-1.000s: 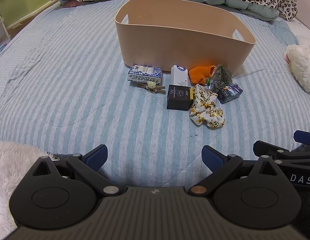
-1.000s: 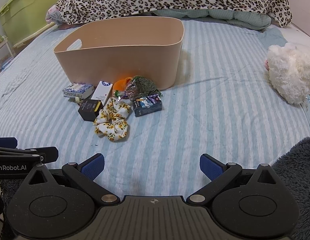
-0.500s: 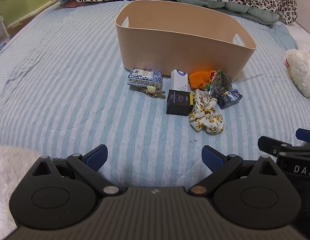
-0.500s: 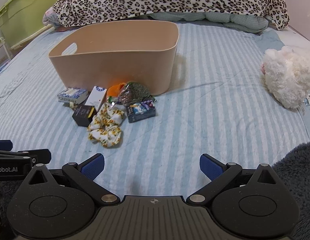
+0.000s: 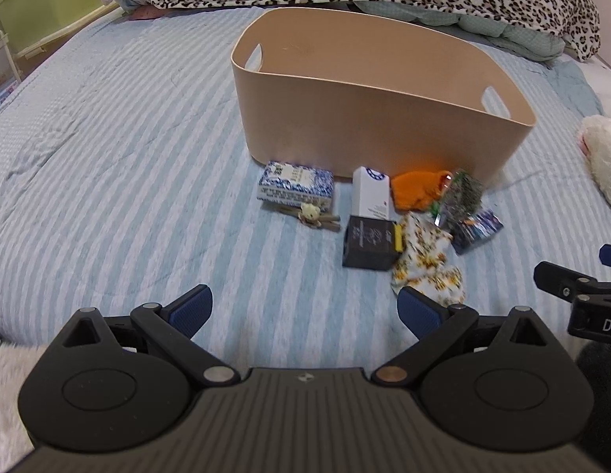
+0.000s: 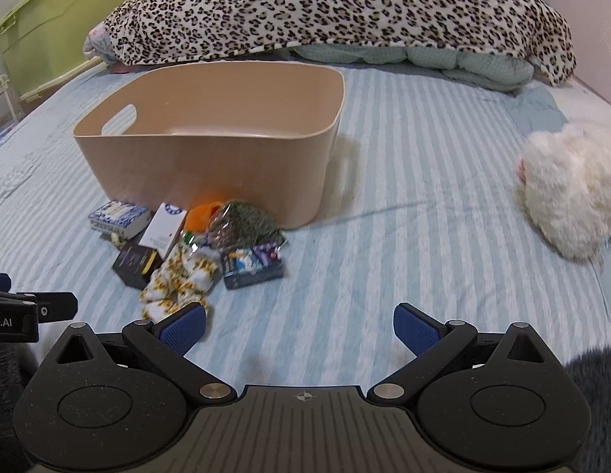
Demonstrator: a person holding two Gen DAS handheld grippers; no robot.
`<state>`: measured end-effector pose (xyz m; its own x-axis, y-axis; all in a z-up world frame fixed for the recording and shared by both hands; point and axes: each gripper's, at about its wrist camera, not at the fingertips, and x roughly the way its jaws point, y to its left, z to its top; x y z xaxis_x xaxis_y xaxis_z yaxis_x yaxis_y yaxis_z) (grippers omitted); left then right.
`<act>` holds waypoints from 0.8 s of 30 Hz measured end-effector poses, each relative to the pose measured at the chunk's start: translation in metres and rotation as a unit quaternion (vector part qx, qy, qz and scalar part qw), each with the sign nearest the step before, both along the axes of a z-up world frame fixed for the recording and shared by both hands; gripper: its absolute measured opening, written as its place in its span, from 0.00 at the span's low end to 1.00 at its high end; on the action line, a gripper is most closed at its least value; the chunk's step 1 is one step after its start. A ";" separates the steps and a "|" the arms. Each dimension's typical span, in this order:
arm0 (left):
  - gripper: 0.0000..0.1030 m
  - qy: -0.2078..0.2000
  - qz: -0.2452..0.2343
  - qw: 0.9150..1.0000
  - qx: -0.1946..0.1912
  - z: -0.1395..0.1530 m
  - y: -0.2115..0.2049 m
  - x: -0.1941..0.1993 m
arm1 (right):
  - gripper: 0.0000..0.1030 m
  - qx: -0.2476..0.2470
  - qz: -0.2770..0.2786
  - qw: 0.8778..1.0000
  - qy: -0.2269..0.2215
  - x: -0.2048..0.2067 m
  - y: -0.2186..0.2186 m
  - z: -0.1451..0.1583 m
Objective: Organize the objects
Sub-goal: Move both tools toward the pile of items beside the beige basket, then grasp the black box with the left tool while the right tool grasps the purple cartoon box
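A small heap of objects lies on the striped bed cover, straight ahead of both grippers and touching the near wall of the beige bin (image 5: 368, 126). In the heap there is a blue-and-white patterned box (image 5: 294, 186) at the left end, with a small bear clip (image 5: 311, 213) just in front of it. Beside it stands a white carton (image 5: 371, 194), and a black box (image 5: 369, 242) lies at the carton's near end. An orange cloth (image 5: 418, 190) and a shiny bag of dark dried leaves (image 5: 461, 197) rest against the bin. A floral scrunchie (image 5: 427, 264) is the piece nearest to the grippers, and a dark blue packet (image 5: 477, 231) lies to its right.

The left gripper (image 5: 303, 309) is released, its blue pads spread wide above the cover, with nothing between them. The right gripper (image 6: 299, 325) is also released and empty; the scrunchie (image 6: 179, 282) is just ahead of its left finger. The bin (image 6: 211, 157) appears empty inside, as far as its floor shows. Far to the right of the right gripper lies a white plush toy (image 6: 569, 205). Behind the bin stretches a leopard-print blanket (image 6: 337, 12).
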<state>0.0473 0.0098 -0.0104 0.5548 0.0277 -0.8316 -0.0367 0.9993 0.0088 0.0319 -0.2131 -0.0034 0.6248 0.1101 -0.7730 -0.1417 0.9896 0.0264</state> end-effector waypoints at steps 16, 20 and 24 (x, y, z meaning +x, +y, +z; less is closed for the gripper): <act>0.97 0.020 -0.008 1.000 -0.006 -0.034 -0.008 0.056 | 0.96 -0.007 0.045 0.998 0.032 0.062 0.012 -0.035; 0.97 0.026 -0.020 0.999 -0.008 -0.039 -0.016 0.062 | 0.95 -0.009 0.055 0.997 0.044 0.069 0.017 -0.045; 0.97 0.035 -0.025 0.999 -0.004 -0.048 -0.019 0.067 | 0.94 -0.006 0.057 0.997 0.056 0.074 0.021 -0.055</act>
<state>0.1146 -0.0094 -0.0583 0.4954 -0.0048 -0.8686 0.0129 0.9999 0.0018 0.1061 -0.1918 -0.0585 0.5188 0.1667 -0.8385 -0.2503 0.9675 0.0375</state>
